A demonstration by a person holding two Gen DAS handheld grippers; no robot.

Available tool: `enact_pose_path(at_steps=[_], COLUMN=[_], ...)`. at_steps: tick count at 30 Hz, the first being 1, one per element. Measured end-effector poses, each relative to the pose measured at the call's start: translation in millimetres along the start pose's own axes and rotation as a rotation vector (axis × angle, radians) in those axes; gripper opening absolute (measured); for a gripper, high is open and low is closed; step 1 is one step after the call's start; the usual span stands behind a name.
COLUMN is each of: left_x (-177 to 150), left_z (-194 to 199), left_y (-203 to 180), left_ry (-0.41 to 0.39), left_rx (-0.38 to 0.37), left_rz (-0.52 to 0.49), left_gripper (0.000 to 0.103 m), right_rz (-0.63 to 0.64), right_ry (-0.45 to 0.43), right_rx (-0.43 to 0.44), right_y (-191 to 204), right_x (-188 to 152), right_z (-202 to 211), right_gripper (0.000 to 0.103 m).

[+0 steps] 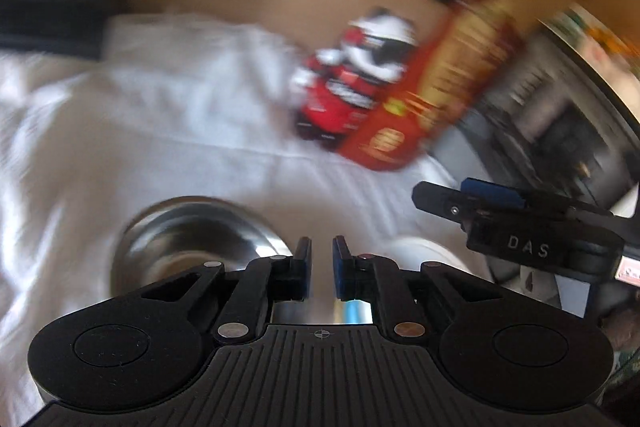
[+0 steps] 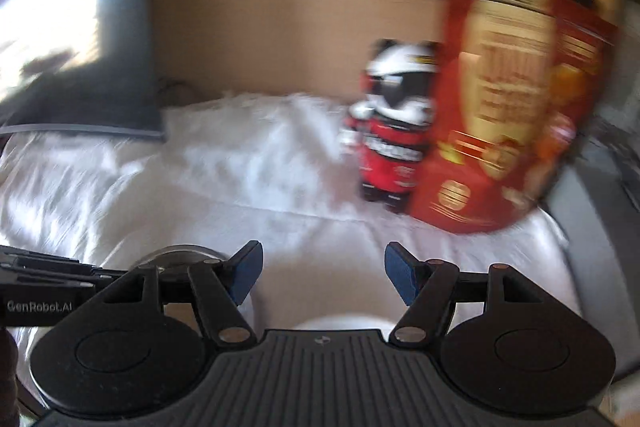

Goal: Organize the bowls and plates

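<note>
Left gripper [image 1: 322,251] jaws narrow, a slim gap between the pads, nothing clearly clamped; steel bowl [image 1: 188,239] sits just beyond its left finger on the white cloth [image 1: 160,131]. Right gripper [image 2: 323,267] jaws wide, holding nothing, over a white dish [image 2: 340,321] near the cloth's front edge. Red box [image 2: 496,123] and toy figure [image 2: 394,123] stand at the back right; both views blurred.

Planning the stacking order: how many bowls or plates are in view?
2. A steel bowl sits on the white cloth just beyond the left hand-held gripper; a white dish, mostly hidden, lies right of it. Others may be hidden.
</note>
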State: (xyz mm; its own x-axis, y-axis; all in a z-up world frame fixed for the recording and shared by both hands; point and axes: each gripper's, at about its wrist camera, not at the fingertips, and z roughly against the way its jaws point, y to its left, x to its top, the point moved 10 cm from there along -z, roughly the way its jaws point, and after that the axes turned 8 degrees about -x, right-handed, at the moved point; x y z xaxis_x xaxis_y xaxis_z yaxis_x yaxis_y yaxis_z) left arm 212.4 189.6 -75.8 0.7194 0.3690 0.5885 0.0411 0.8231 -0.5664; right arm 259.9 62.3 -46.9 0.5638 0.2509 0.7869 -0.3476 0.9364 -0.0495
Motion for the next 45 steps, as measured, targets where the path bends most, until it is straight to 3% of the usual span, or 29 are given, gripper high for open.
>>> enact_pose_path(at_steps=[6,11,14,19,24,30,35,45], left_x=[-19.6,-21.8,-23.7,-30.8,-39.0,-48.5,-44.8,-45.8], left_z=[-30.0,-39.3,-45.3,-45.5,-50.8,-57.1,-56.3,-57.1], left_y=[-35.6,-47.8,-54.0,-52.4,-51.9,-52.7,-48.8,-48.1], left_ry=[0.083,0.096,0.117,0.114,0.09,0.114,0.084,0.108], left_rx=[-0.04,-0.003,-0.039,0.092,0.135,0.215,0.319,0.406], left_rz=[-0.044,-0.06,-0.027,-0.03,-0.014,0.022,0.036,0.022], left_gripper=[0.012,0.012,0.015,0.015,0.016,0.017,0.018,0.021], right_rz=[-0.095,-0.079,-0.066,-0.012,0.045,0.047,0.067,0.113], right_ry=[0.093,0.165,0.201,0.182,0.144,0.192,0.202,0.254], right_rx=[-0.082,-0.049,-0.002,0.075,0.134,0.148,0.158,0.22], right_y=[-58.5,-81.1,-86.9,-92.4,-90.8,-97.7,-96.9,-94.6], right_x=[-46.3,-72.7,-81.4,-81.3,-85.1,-90.4,-93.7,-109.8], right_z=[9.3,-0.3,-9.4,-22.1,-40.5,-56.7,-66.5,-75.6], right_gripper=[0.068,0.067,0.061,0.06,0.06,0.059,0.059,0.059])
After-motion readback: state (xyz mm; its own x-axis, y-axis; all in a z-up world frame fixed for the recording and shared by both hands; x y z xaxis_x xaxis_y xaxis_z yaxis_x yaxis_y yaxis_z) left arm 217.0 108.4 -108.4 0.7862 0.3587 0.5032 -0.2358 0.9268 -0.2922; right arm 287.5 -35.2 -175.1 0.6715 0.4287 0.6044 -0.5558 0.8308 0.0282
